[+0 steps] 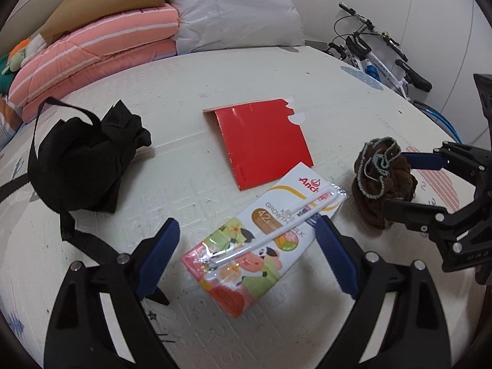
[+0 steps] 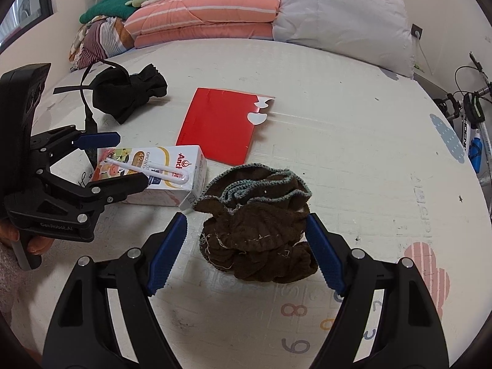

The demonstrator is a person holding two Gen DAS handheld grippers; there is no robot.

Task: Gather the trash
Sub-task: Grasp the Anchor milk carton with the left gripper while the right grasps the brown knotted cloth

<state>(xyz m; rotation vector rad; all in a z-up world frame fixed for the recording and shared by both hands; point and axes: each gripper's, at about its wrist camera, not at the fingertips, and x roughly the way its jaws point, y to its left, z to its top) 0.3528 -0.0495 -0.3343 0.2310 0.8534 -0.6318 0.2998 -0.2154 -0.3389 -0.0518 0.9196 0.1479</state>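
Observation:
A kids' milk carton [image 1: 255, 240] with a white straw lies flat on the white play mat [image 1: 184, 98]. My left gripper [image 1: 246, 246] is open, its blue pads either side of the carton, not closed on it. A crumpled brown knitted cloth [image 2: 261, 233] lies to the right. My right gripper [image 2: 246, 246] is open with its pads either side of the cloth. A red paper envelope [image 1: 264, 141] lies flat behind the carton. In the right wrist view the carton [image 2: 172, 181] sits between the left gripper's fingers [image 2: 101, 140]. The right gripper [image 1: 396, 181] shows in the left wrist view around the cloth [image 1: 384, 178].
A black fabric bag with straps [image 1: 83, 163] lies at the left of the mat. Folded pink striped quilts [image 1: 92, 55], a white pillow bag [image 1: 236, 9] and cardboard are stacked behind. A bicycle [image 1: 378, 58] stands at the far right.

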